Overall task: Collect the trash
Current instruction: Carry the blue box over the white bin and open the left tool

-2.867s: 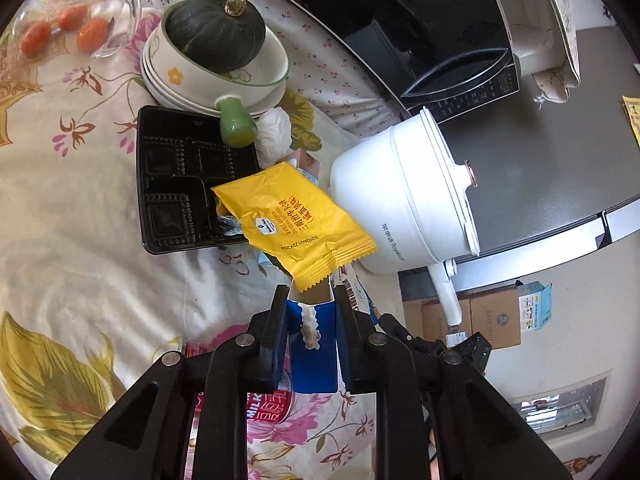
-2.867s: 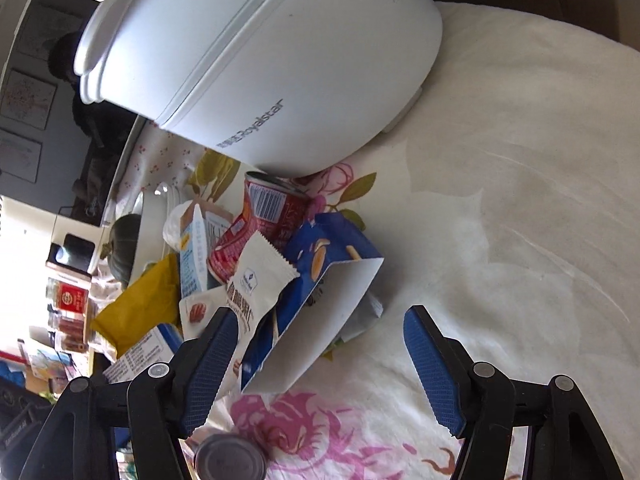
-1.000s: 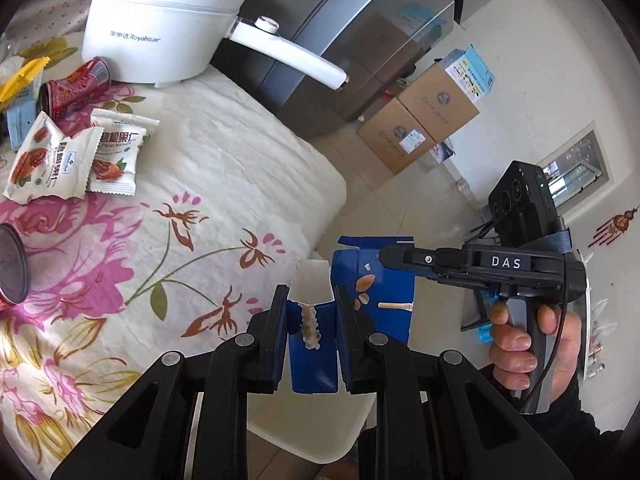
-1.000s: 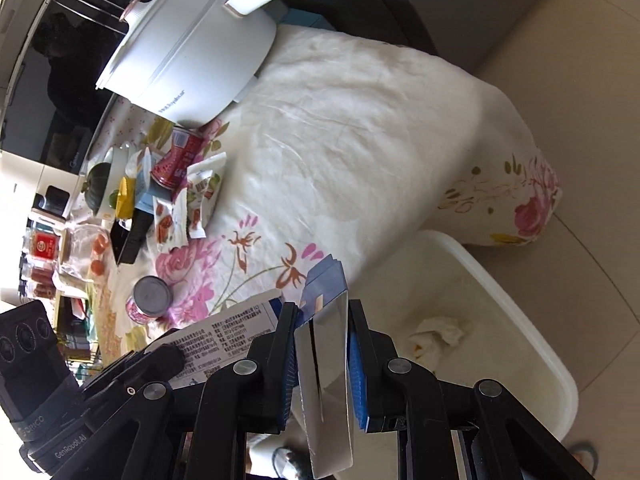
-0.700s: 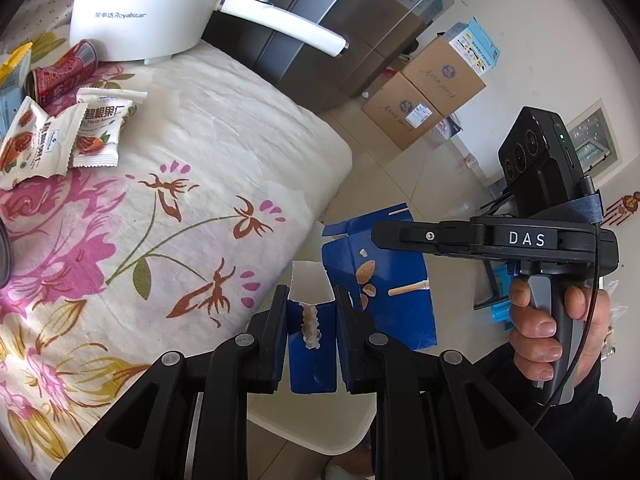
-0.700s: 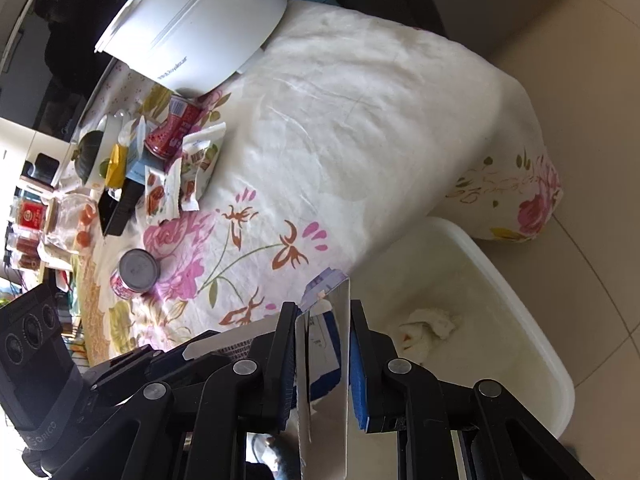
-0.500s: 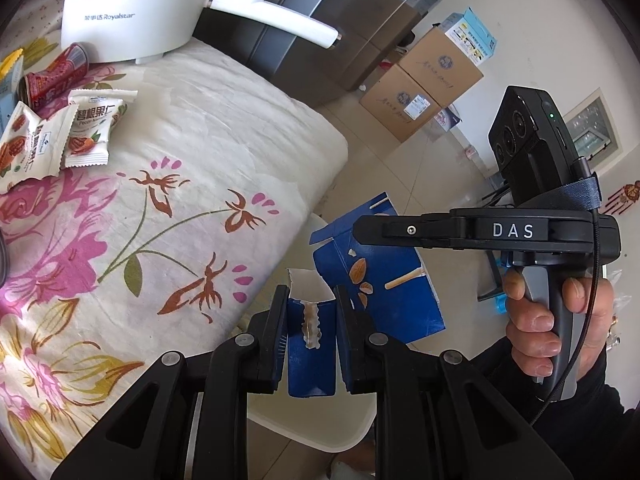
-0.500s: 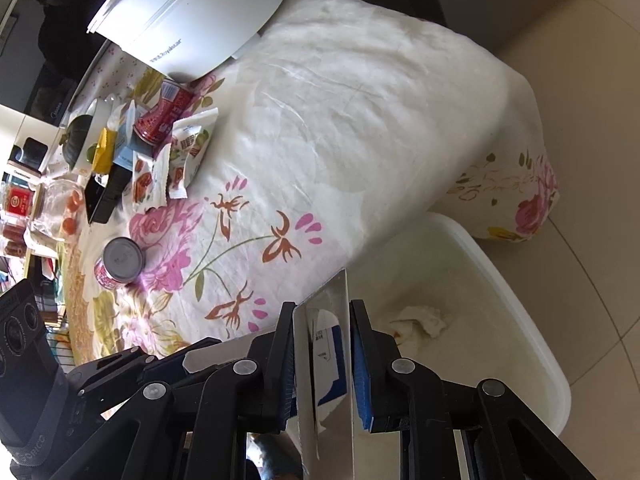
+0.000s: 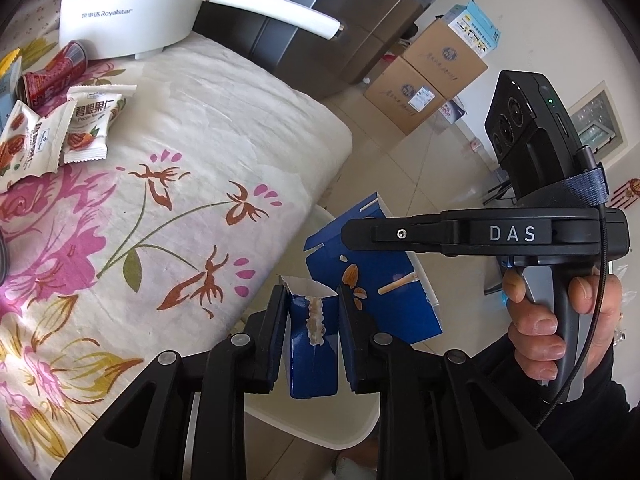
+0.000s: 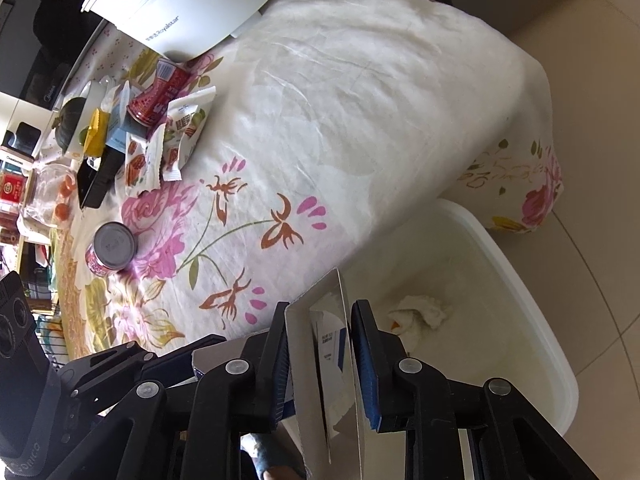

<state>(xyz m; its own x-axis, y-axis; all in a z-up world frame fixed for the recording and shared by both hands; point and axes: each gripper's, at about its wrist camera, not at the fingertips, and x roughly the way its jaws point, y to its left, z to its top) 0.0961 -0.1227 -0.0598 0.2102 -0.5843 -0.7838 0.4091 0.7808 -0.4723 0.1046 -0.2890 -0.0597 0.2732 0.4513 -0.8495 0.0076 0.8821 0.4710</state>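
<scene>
My left gripper (image 9: 313, 304) is shut on a torn blue carton (image 9: 312, 344), held past the table's edge over the white bin (image 9: 320, 428). My right gripper (image 10: 320, 320) is shut on a flattened blue snack box (image 10: 324, 360), seen from the left wrist as a blue box with almond pictures (image 9: 384, 292). It hangs over the white bin (image 10: 532, 320), which holds a crumpled tissue (image 10: 420, 312). On the table lie snack wrappers (image 9: 60, 128), also in the right wrist view (image 10: 168, 148), and a crushed red can (image 9: 48, 76).
A white Royalstar pot (image 9: 132, 4) stands at the table's far end. An upright can (image 10: 114, 248), a yellow packet (image 10: 98, 132) and a black tray (image 10: 100, 176) sit further along the floral tablecloth (image 10: 360, 100). Cardboard boxes (image 9: 432, 72) stand on the tiled floor.
Both grippers have carried their blue boxes off the table to above the bin. Over the last second they sank slightly and moved closer together.
</scene>
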